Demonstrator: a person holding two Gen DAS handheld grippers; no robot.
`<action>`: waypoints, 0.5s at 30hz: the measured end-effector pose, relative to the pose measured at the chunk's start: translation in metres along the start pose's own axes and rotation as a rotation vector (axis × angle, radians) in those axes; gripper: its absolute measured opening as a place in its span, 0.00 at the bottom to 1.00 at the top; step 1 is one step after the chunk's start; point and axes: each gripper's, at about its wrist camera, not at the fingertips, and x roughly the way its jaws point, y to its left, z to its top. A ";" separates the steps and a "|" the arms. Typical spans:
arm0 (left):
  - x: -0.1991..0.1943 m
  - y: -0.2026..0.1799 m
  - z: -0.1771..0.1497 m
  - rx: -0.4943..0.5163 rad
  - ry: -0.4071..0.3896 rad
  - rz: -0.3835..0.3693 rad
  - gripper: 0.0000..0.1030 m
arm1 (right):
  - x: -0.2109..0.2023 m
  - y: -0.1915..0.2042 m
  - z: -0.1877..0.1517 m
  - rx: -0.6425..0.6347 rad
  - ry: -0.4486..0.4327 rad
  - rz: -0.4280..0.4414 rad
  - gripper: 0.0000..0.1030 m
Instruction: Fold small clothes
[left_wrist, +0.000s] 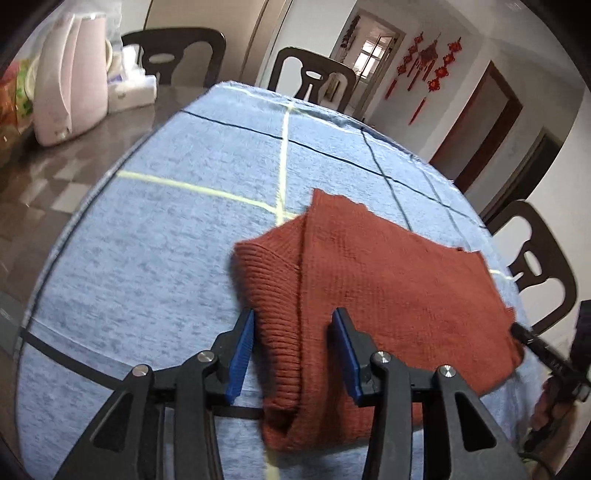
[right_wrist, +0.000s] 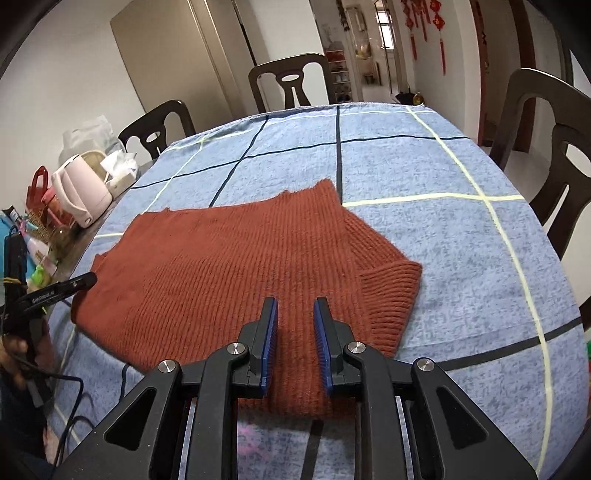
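A rust-red knitted sweater (left_wrist: 388, 288) lies partly folded on the blue checked cloth (left_wrist: 166, 240), one sleeve laid over the body. My left gripper (left_wrist: 293, 321) is open, its blue pads either side of the ribbed sleeve cuff (left_wrist: 273, 295). In the right wrist view the sweater (right_wrist: 229, 266) spreads to the left, with its ribbed cuff (right_wrist: 391, 291) at the right. My right gripper (right_wrist: 295, 310) is open with a narrow gap, straddling a raised fold of the knit at the near edge. The left gripper's tip (right_wrist: 79, 280) shows at the sweater's far left corner.
A pink kettle (left_wrist: 70, 77) and tissue packs (left_wrist: 129, 85) stand on the bare dark table (left_wrist: 55, 177) left of the cloth. Dark chairs (left_wrist: 314, 77) ring the table; one stands close at the right (right_wrist: 546, 155). Bags and bottles (right_wrist: 40, 206) crowd the left edge.
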 end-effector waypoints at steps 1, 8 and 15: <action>0.001 -0.001 -0.002 -0.008 0.005 -0.020 0.44 | 0.001 0.001 0.000 -0.004 0.005 0.005 0.20; 0.001 -0.006 -0.011 -0.021 0.008 -0.073 0.44 | 0.006 0.009 -0.006 -0.031 0.024 0.016 0.20; -0.001 -0.011 0.001 -0.016 0.009 -0.078 0.17 | 0.004 0.006 -0.008 -0.017 0.017 0.028 0.20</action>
